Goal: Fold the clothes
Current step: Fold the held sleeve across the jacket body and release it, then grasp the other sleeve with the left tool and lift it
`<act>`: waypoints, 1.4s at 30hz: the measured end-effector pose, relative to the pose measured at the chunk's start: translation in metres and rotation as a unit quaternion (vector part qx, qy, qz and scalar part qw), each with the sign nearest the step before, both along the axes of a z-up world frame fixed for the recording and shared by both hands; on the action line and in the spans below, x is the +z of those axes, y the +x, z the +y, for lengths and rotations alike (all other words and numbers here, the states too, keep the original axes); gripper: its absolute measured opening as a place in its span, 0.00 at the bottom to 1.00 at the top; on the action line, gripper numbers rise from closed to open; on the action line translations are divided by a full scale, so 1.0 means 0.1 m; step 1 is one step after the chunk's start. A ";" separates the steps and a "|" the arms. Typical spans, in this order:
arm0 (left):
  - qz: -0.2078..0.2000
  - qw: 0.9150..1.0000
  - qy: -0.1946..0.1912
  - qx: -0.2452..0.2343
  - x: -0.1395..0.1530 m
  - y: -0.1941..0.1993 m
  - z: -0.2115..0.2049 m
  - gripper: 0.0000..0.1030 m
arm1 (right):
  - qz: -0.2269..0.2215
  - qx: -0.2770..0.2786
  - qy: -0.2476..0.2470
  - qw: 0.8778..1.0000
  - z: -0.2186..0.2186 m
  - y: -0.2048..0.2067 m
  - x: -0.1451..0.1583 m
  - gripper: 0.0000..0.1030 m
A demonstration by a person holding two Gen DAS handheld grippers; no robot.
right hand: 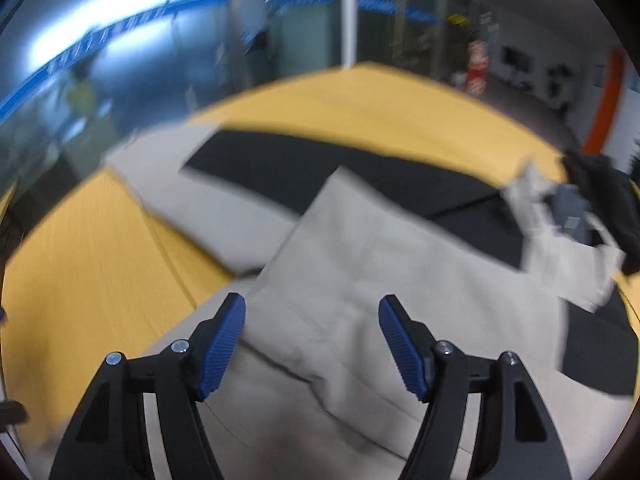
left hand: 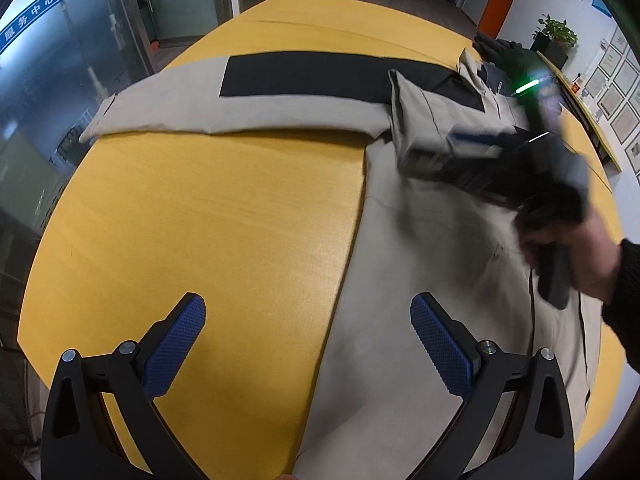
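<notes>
A beige work jacket with black panels lies on the yellow table. One sleeve stretches out to the left; the other sleeve is folded back over the chest. My left gripper is open and empty, low over the table at the jacket's left edge. My right gripper appears blurred in the left wrist view, over the folded sleeve. In the right wrist view, my right gripper is open above the folded sleeve, holding nothing.
A dark bundle of cloth lies past the jacket's collar near the table's far right edge. Glass partitions stand beyond the table's left side. A plant and framed papers are on the right wall.
</notes>
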State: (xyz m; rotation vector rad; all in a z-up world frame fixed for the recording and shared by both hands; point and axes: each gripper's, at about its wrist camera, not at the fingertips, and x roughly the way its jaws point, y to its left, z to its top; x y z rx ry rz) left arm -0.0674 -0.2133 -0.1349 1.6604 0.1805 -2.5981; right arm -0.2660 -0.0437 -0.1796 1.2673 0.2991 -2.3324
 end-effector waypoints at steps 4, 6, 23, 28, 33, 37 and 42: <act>0.014 1.000 0.016 0.012 0.04 -0.23 -0.14 1.00 | -0.030 -0.020 -0.017 0.999 0.05 -0.03 -0.05 0.63; 0.023 0.999 0.031 0.031 0.06 -0.42 -0.31 1.00 | 0.000 -0.057 -0.054 0.997 0.29 0.12 0.26 0.65; -0.009 0.939 0.086 0.333 -0.70 -1.89 -2.87 0.96 | -0.067 -0.292 -0.031 0.954 1.94 1.96 0.83 0.80; 0.002 0.935 0.088 0.344 -0.76 -1.85 -2.97 0.35 | -0.076 -0.305 -0.043 0.948 1.86 2.03 0.79 0.80; 0.009 0.926 0.113 0.360 -0.77 -1.74 -3.12 0.03 | -0.077 -0.275 -0.036 0.958 1.71 2.00 0.75 0.80; 0.043 0.931 0.118 0.342 -0.59 -1.70 -3.08 0.01 | -0.081 -0.281 -0.039 0.955 1.74 2.00 0.74 0.80; 0.123 0.939 0.145 0.287 0.09 -1.72 -2.78 0.01 | -0.072 -0.280 -0.040 0.956 1.81 2.01 0.77 0.80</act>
